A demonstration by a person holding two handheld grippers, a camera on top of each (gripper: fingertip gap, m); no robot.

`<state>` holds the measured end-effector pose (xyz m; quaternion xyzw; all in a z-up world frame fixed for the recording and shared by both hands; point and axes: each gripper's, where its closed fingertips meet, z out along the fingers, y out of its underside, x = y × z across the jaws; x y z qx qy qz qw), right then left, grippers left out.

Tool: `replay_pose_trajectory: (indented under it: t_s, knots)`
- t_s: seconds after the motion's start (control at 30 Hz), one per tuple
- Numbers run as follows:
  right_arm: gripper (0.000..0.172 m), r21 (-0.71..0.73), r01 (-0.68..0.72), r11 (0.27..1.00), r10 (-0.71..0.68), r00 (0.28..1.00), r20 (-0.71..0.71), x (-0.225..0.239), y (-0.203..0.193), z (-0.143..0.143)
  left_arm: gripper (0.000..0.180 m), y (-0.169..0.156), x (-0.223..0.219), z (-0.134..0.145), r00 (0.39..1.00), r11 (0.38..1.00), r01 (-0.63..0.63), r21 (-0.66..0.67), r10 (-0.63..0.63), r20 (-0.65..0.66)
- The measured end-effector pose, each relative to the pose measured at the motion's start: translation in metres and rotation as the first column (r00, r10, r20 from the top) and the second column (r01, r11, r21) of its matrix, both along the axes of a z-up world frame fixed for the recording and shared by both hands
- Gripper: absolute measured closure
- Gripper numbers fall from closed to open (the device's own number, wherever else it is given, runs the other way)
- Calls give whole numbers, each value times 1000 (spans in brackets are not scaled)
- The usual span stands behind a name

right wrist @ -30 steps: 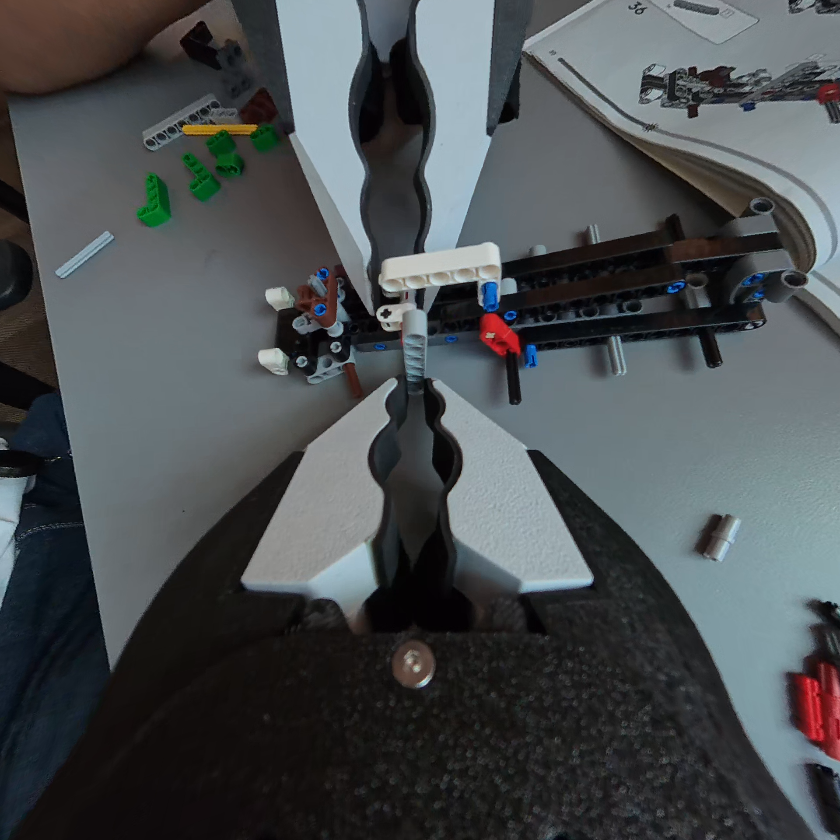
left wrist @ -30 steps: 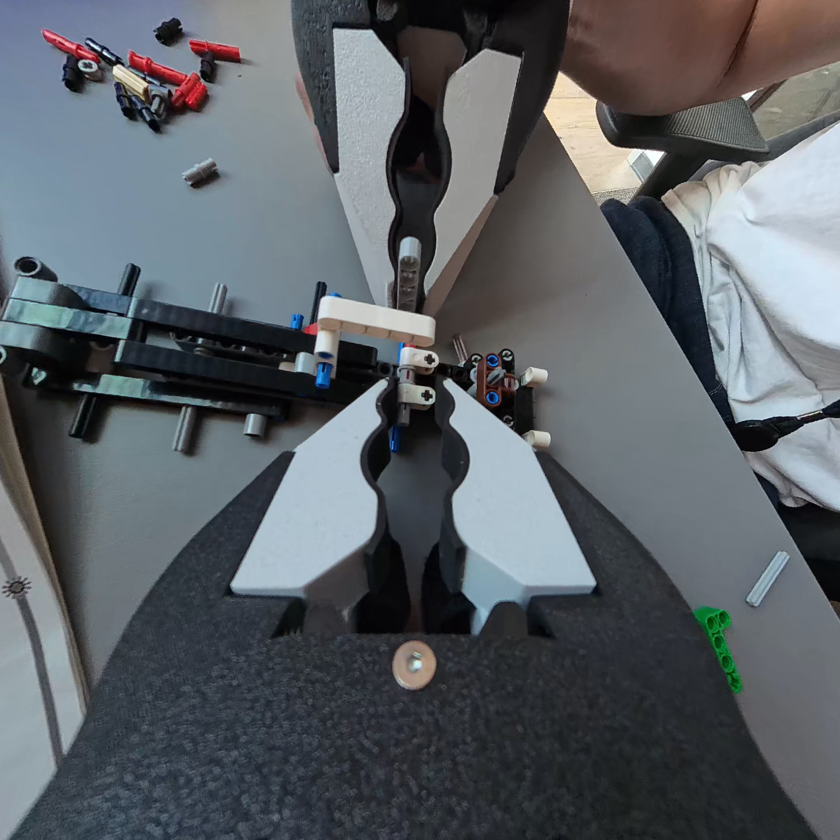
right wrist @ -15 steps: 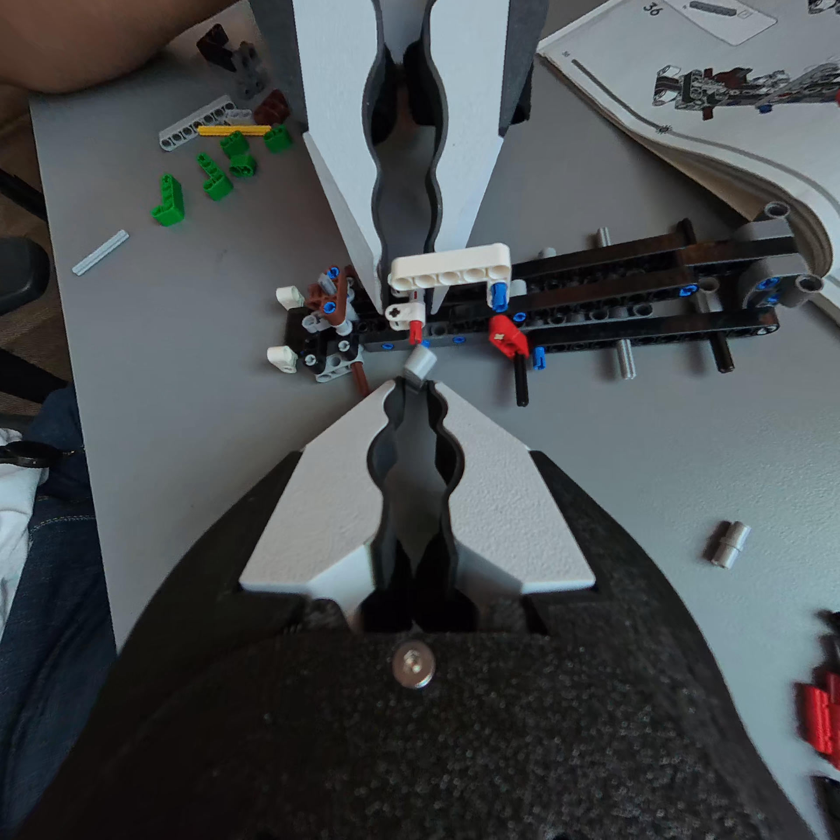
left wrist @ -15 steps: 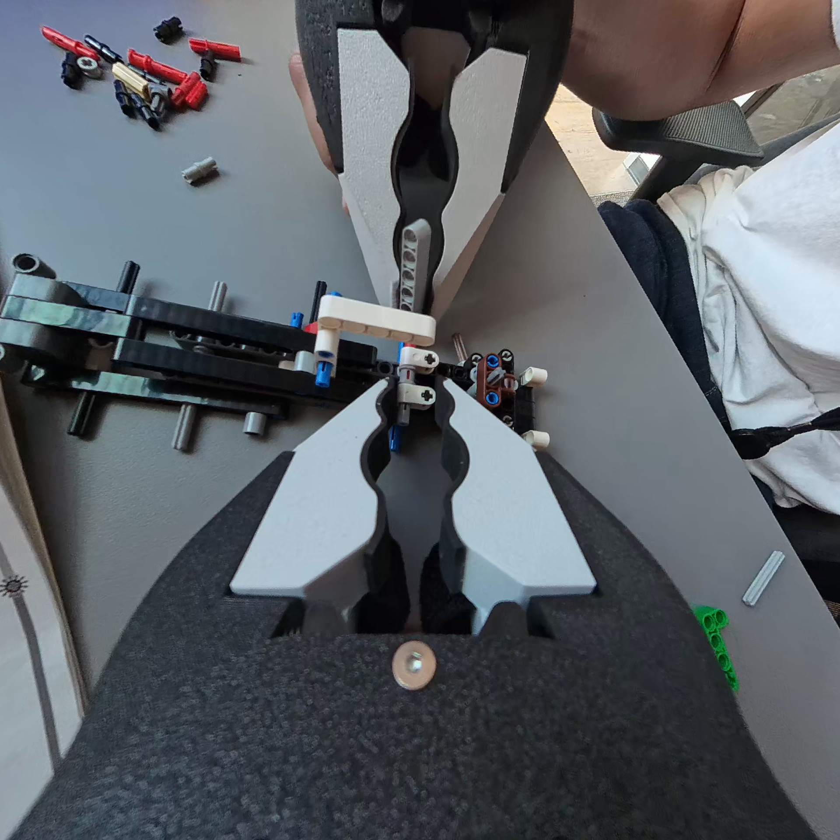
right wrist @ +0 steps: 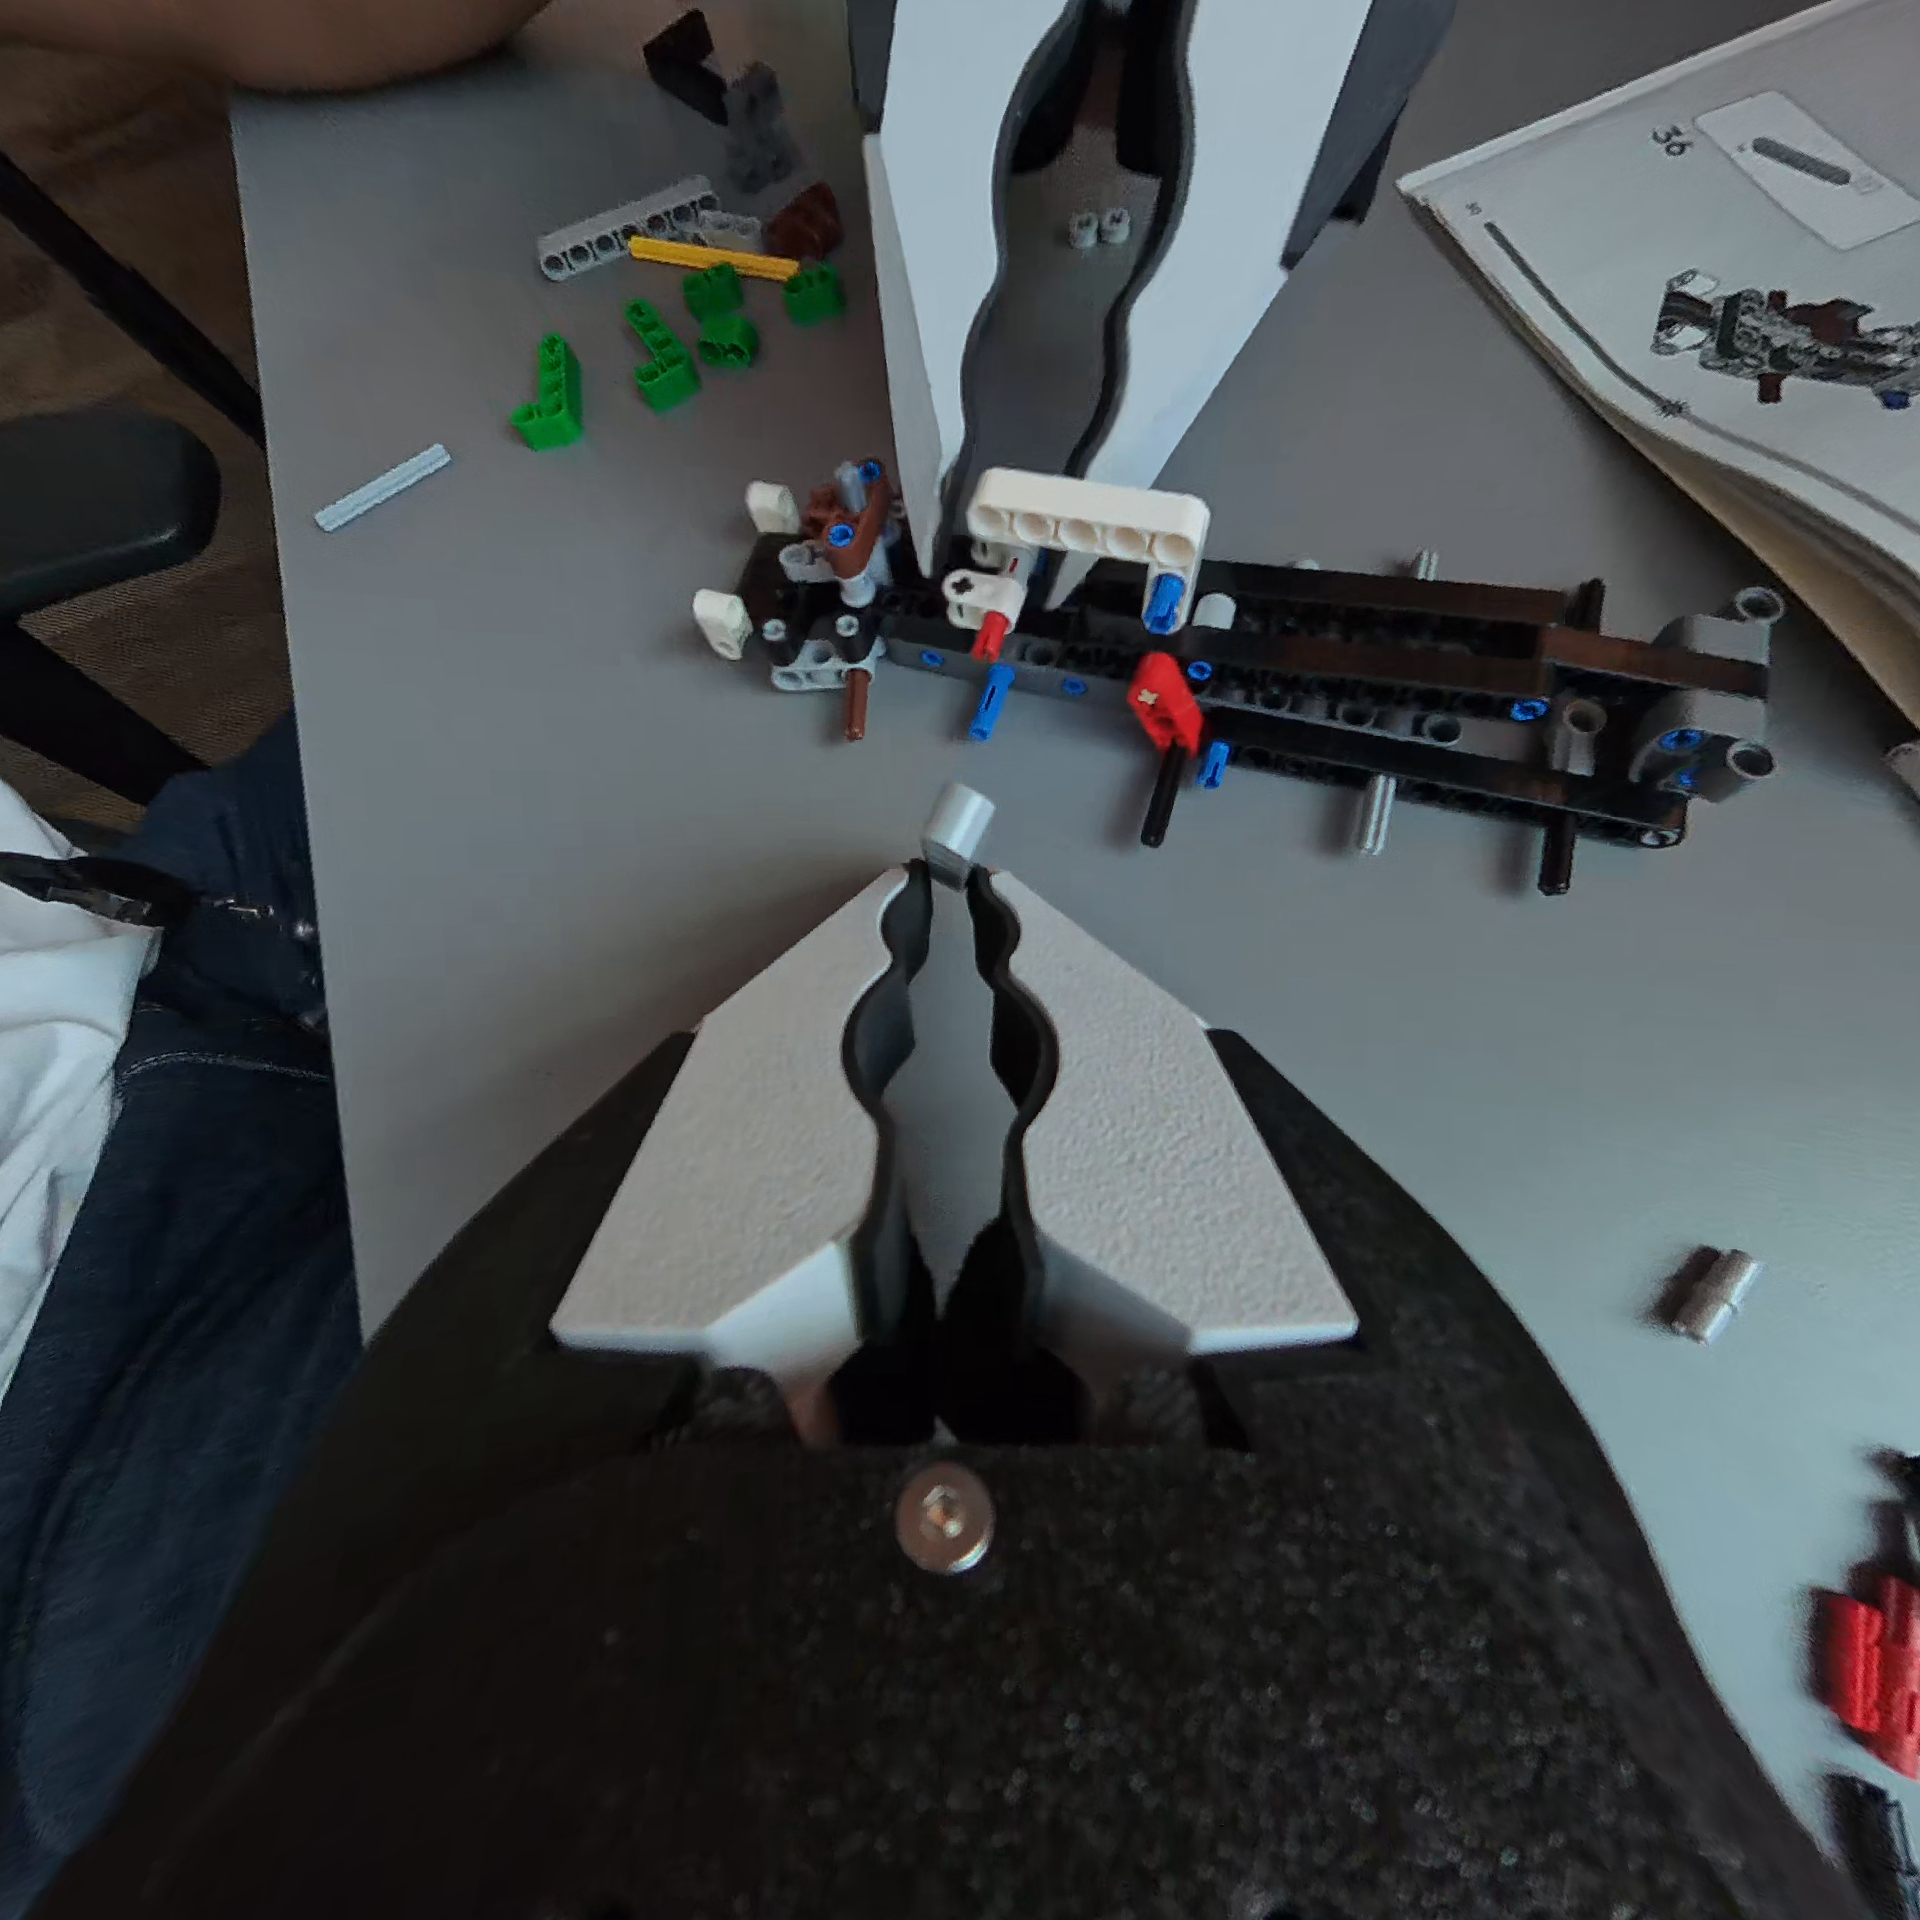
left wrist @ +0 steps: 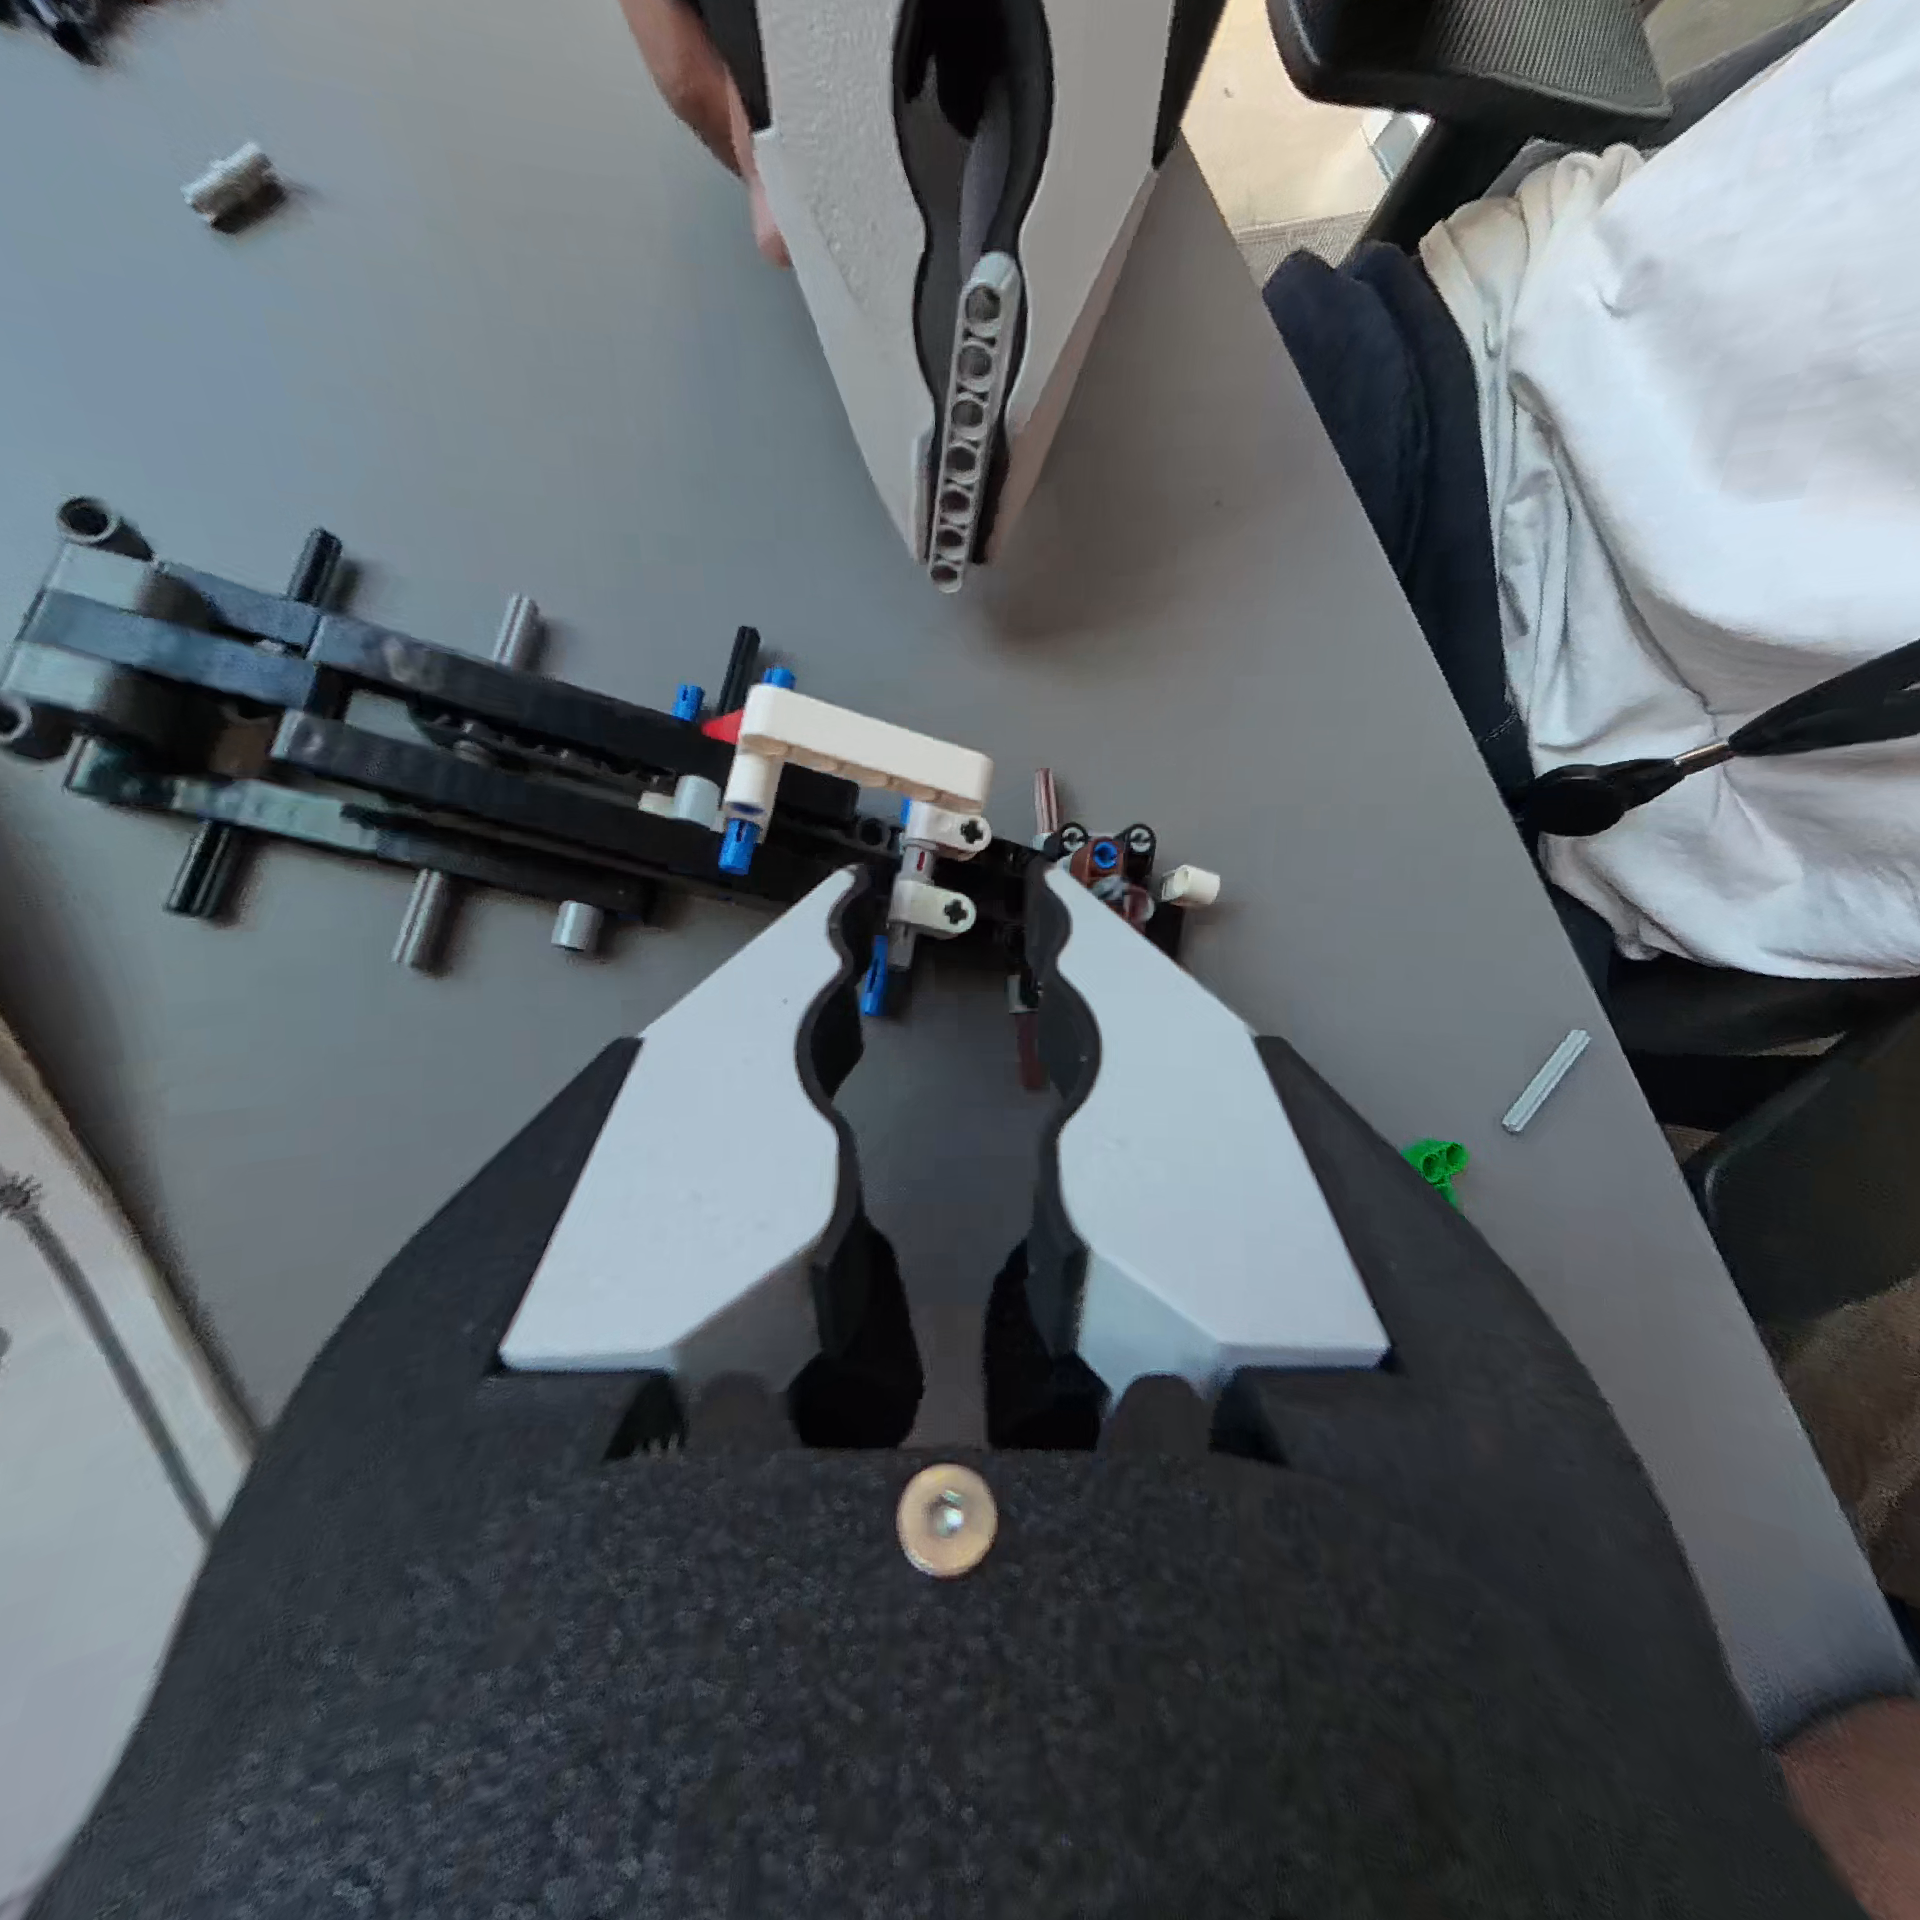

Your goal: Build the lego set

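Grey holed beam (left wrist: 964, 416) clamped edge-on between the right gripper (right wrist: 948, 873) pads; its short end pokes past the fingertips, off the table, just short of the black chassis build (right wrist: 1351, 665).

Landmark = chassis build, lying lengthwise on the grey table (right wrist: 520, 831).
- Left gripper (left wrist: 948, 883): jaws spread, pads not pressing on anything. Tips straddle the build's end where two white cross-hole connectors (left wrist: 940, 909) sit on a vertical axle; left finger just beside them, right finger apart.
- White L-beam (right wrist: 1086, 514) stands on top of the build, on a blue pin (right wrist: 1164, 603), just beyond those connectors.
- Sticking out of the build toward the right gripper: brown axle (right wrist: 854, 707), blue pin (right wrist: 992, 701), red connector (right wrist: 1164, 701) on a black axle, grey and black axles further along.
- Brown/white cluster (right wrist: 821, 561) at the build's end.
- Beyond the build: green pieces (right wrist: 665, 343), yellow axle (right wrist: 712, 258), another grey beam (right wrist: 623, 229). Light grey axle (right wrist: 382, 486) near the table edge.
- Open booklet (right wrist: 1714, 312) off the build's far end.
- Grey connector (right wrist: 1709, 1288) and red parts (right wrist: 1870, 1662) lie well clear of the build on the right gripper's side.

Open table between right gripper and build. Table edge runs close past the cluster end; person's lap (right wrist: 156, 1143) beyond it.
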<state>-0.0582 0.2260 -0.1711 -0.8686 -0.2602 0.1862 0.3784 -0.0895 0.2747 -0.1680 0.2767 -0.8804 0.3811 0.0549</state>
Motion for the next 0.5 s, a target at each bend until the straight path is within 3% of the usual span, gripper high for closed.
replay_pose_trajectory:
  t_s: [0.07, 0.27, 0.4, 0.5]
  knots:
    - [165, -3, 9, 1000, -9, 1000, -8, -4, -3, 3, 138, 9, 2, 14, 998, 998, -67, 8, 67, -3]
    - [165, -44, -12, 999, 10, 999, -31, -21, -6, 7, 136, 18, -4, 47, 968, 974, -224, 22, 220, 125]
    - [165, -58, -43, 997, 38, 996, -84, -41, -6, 13, 136, -28, -7, 50, 945, 967, -253, -9, 249, 210]
    - [165, -65, -72, 995, 73, 997, 6, -52, -13, 14, 137, -62, -10, 42, 940, 964, -265, 1, 258, 225]
